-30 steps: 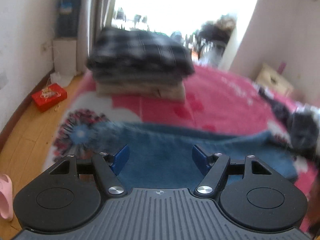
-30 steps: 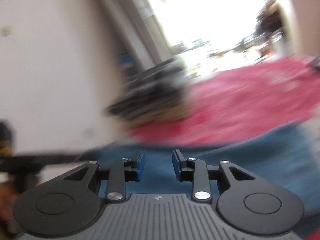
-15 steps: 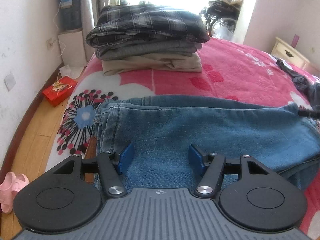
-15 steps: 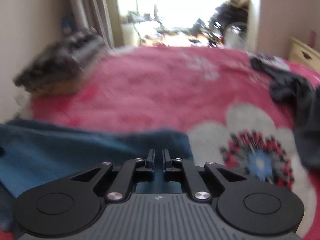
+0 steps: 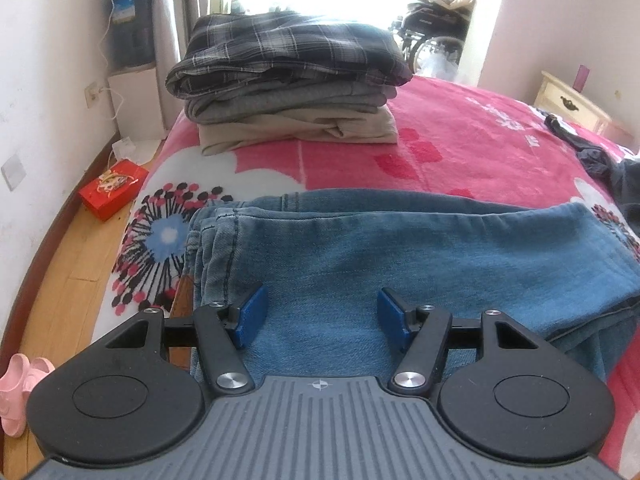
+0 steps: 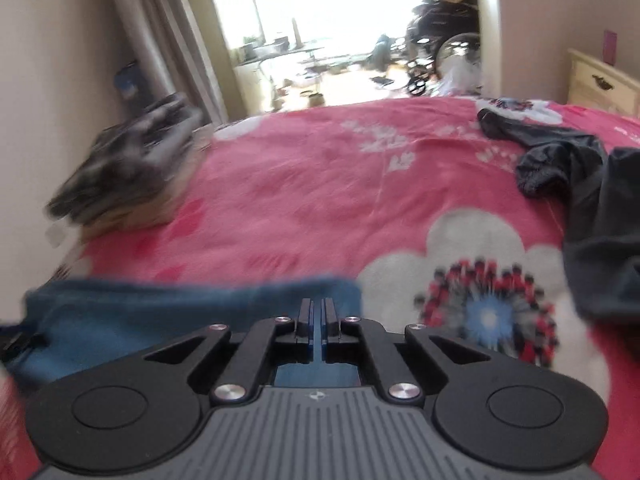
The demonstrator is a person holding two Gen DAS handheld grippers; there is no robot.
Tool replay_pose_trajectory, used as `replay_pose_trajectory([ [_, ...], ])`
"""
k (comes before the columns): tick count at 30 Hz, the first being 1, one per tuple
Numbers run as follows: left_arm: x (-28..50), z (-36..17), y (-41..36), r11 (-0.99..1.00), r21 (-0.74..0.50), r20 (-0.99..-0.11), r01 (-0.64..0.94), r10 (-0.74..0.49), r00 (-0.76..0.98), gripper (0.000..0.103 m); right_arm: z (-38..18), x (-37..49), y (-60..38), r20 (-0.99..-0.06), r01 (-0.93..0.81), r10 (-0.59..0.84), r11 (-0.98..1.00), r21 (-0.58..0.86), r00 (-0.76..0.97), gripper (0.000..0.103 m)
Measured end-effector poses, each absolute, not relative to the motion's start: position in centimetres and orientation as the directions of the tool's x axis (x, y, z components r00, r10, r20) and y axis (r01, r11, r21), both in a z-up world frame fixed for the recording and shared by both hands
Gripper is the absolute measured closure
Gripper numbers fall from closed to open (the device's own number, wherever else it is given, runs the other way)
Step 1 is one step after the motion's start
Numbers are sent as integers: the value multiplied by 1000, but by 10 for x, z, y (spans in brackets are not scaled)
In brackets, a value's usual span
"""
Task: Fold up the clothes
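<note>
On the pink floral blanket (image 5: 460, 136), at 12 o'clock, three folded garments (image 5: 288, 80) are stacked. Blue jeans (image 5: 400, 248) lie half folded below the released left gripper (image 5: 320, 312). The right gripper (image 6: 317, 316) is clenched; whether it pinches denim is unclear. Dark clothes (image 6: 592, 184) wait at 2 o'clock.

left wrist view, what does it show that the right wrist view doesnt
Only the left wrist view shows the red box and pink slippers on the wooden floor, the jeans' waistband, and the open left tool over the jeans.

Only the right wrist view shows the right tool, shut, with blue denim beneath it; whether it pinches the cloth I cannot tell. It also shows the balcony table beyond the doorway.

Both show the jeans, the folded stack, the pink floral blanket, the dark garment, the wheelchair and the nightstand.
</note>
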State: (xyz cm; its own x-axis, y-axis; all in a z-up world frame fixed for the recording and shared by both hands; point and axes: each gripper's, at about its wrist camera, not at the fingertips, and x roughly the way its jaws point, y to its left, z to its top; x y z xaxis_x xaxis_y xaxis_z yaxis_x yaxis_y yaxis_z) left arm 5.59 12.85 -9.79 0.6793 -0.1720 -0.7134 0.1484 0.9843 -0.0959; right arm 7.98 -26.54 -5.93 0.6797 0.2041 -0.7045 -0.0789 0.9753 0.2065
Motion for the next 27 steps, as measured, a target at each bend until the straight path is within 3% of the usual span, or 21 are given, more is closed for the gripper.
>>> replay_pose_trajectory([
  [3,56,-99,131,981,-105,-707,161,-187,682,40,-97,72,-263,-790,-40,111,993,109,602,103],
  [6,56,-99,133,979,-101,-707,177,-196,680,40,-105,69,-273,-778,20,104,989,147,620,103],
  [11,55,-97,132,978,-88,-709,191,-196,678,40,-59,41,-268,-702,-17,141,984,180,699,101],
  [16,54,-95,131,976,-75,-710,205,-197,676,39,-102,45,-263,-786,31,126,983,181,605,103],
  [18,53,-91,130,976,-64,-717,207,-189,671,38,-101,43,-272,-777,98,140,963,251,614,103],
  [19,47,-82,131,975,-67,-708,210,-195,679,38,-93,39,-275,-758,113,149,953,283,635,97],
  [22,25,-56,136,971,-87,-661,224,-225,716,29,-69,20,-274,-702,98,192,931,351,686,96],
  [24,7,-42,132,963,-85,-636,257,-251,729,26,-63,9,-268,-690,77,255,909,411,677,95],
  [27,-17,-38,112,937,-66,-628,343,-306,715,26,-79,-1,-256,-665,78,415,811,579,621,84],
])
